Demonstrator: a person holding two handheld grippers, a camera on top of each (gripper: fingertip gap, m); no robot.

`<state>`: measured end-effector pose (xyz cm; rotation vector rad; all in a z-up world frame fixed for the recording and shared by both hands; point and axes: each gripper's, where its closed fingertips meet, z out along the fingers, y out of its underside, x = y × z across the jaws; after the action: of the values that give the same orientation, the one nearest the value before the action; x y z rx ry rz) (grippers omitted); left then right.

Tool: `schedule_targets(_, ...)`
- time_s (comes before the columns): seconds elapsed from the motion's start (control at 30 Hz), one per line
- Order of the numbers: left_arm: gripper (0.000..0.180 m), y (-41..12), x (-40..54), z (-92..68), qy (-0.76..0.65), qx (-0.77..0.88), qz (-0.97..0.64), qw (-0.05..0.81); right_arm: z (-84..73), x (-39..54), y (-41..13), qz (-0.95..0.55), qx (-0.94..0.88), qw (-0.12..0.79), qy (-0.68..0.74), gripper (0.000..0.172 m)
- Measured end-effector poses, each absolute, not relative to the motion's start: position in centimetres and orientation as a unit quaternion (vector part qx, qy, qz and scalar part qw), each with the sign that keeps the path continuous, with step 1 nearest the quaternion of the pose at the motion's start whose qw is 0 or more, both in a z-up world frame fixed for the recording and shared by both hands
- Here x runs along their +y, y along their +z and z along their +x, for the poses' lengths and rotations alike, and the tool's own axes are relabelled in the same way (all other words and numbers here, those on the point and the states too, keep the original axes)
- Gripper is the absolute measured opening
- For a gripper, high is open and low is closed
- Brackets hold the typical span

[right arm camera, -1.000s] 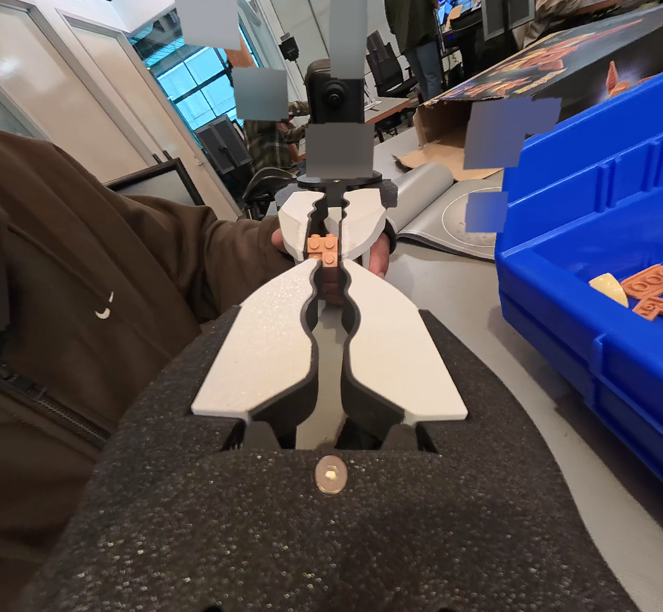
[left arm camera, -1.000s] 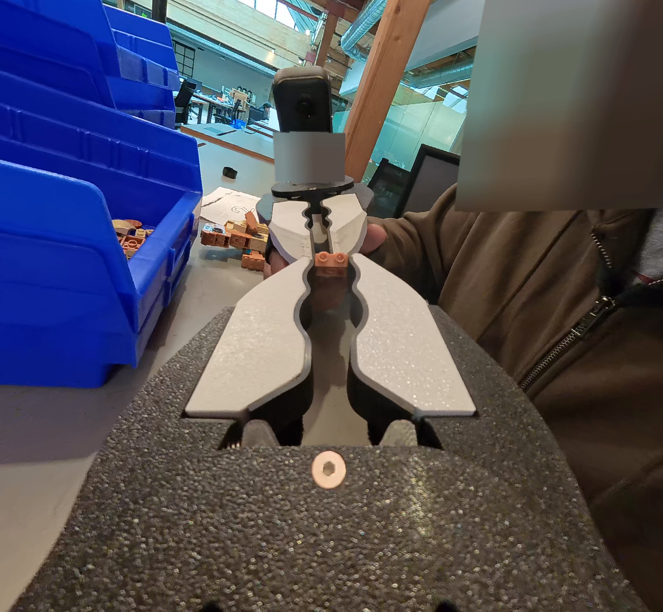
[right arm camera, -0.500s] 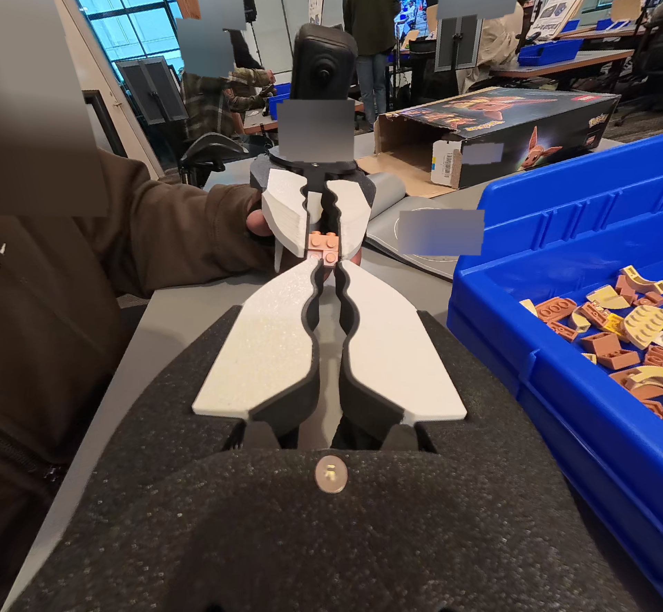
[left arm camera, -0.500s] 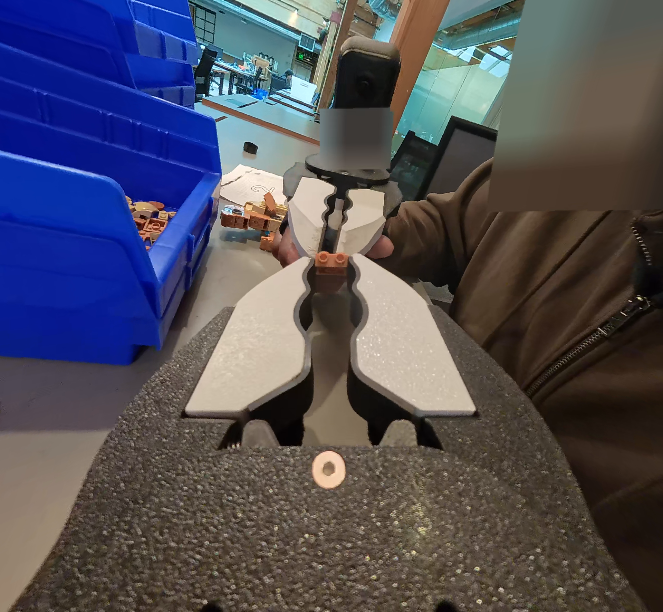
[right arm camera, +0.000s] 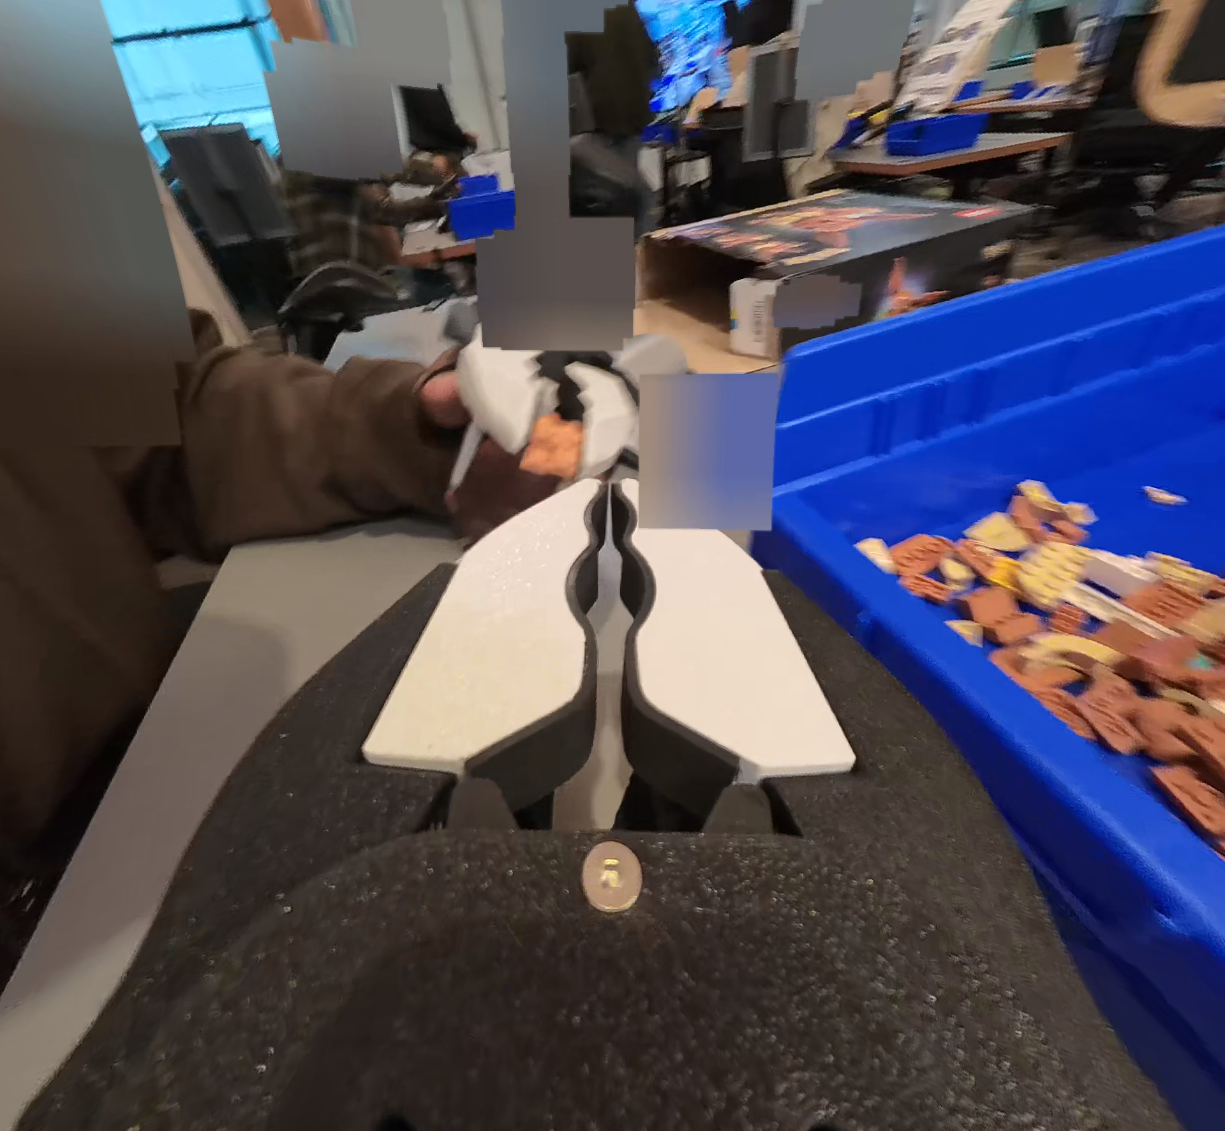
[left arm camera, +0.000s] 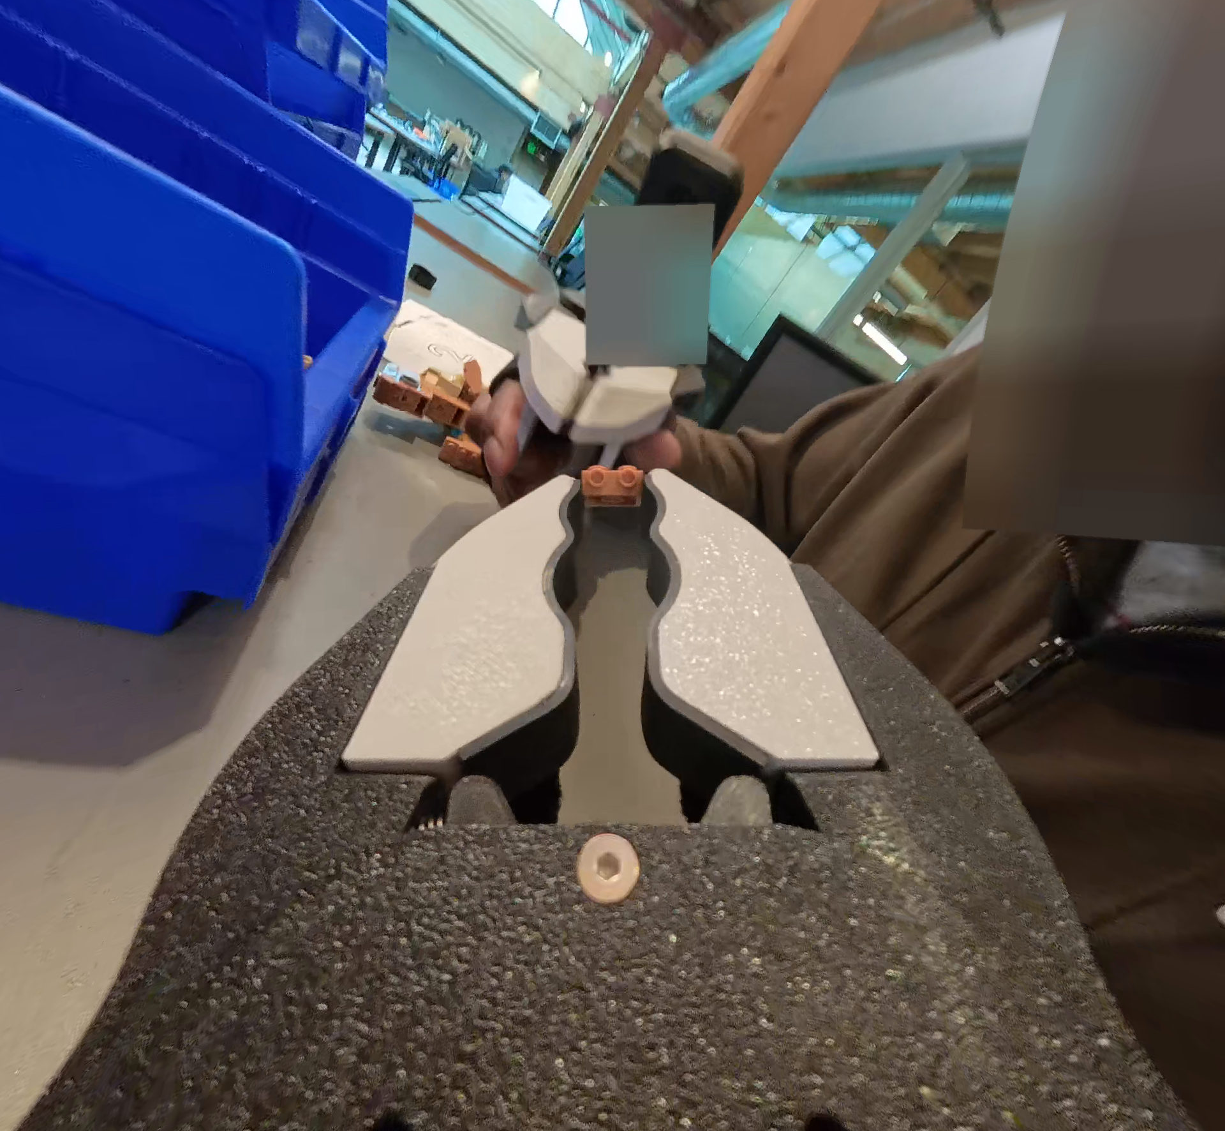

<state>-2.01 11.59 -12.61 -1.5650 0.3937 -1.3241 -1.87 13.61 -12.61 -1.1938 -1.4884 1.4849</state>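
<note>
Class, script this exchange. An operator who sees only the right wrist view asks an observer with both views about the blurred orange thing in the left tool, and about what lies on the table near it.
Operator: What is that orange blur in the left tool?
Observer: A small orange-brown brick with two studs on top, pinched between both pads.
Operator: Is anything on the table beyond it?
Observer: Yes. A cluster of brown and tan bricks lies on the grey table, in front of a sheet of paper.
</note>
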Motion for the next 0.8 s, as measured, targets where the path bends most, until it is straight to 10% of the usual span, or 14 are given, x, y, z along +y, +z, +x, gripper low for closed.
schedule_targets(0.8, 0.017, -12.8, 10.7, -0.8, -0.642, 0.126, -0.629, 0.42, -1.9, 11.5, -13.4, -0.415, -0.621, 0.365, 0.556, 0.016)
